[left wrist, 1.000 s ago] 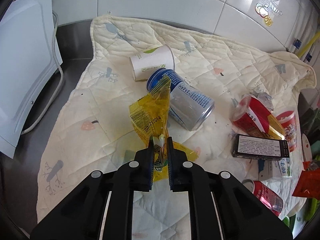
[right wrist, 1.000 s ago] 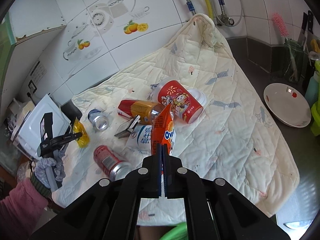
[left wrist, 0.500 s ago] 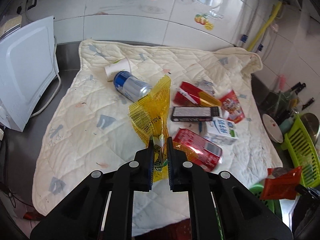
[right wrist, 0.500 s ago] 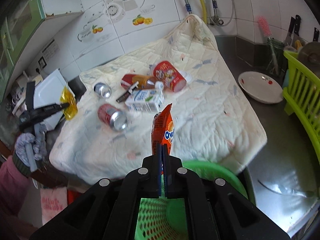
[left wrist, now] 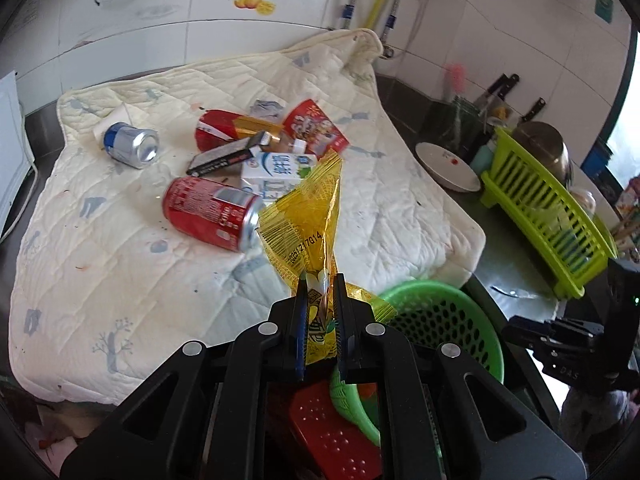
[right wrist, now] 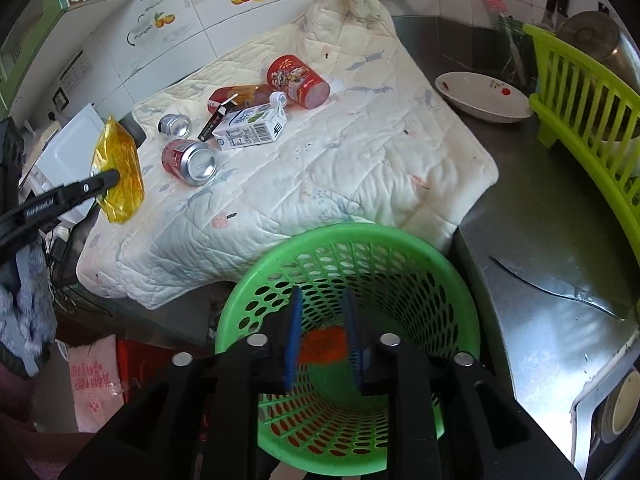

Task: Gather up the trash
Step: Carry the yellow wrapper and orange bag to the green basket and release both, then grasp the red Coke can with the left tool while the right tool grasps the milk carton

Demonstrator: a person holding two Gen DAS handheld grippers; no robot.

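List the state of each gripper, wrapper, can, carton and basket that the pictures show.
left gripper: shut on yellow wrapper.
right gripper: open, above green basket.
orange wrapper: inside the basket.
red can: lying on its side.
blue can: lying on its side.
milk carton: lying flat.

Translucent yellow crinkled plastic wrapper (left wrist: 306, 216), printed with fine dark lines and a black code. Bright green perforated plastic basket (right wrist: 360, 256), dotted all over with oval holes; blurred orange-red packet (right wrist: 323, 346) inside. Cream quilted cloth (left wrist: 120, 248), stitched in diamonds, scattered with pale grey-blue trees and small pink motifs. Red aluminium drink can (left wrist: 212, 212) with white lettering and a silver end. Blue-and-silver can (left wrist: 130, 146) near the cloth's left edge. White milk carton (right wrist: 250, 128) with blue and green print and a black barcode. Red paper cup (right wrist: 298, 80) with cartoon figures. Lime-green slatted dish rack (right wrist: 580, 92). White plate (right wrist: 484, 96) with small red spots. Blue pads on black gripper fingers (right wrist: 294, 336).
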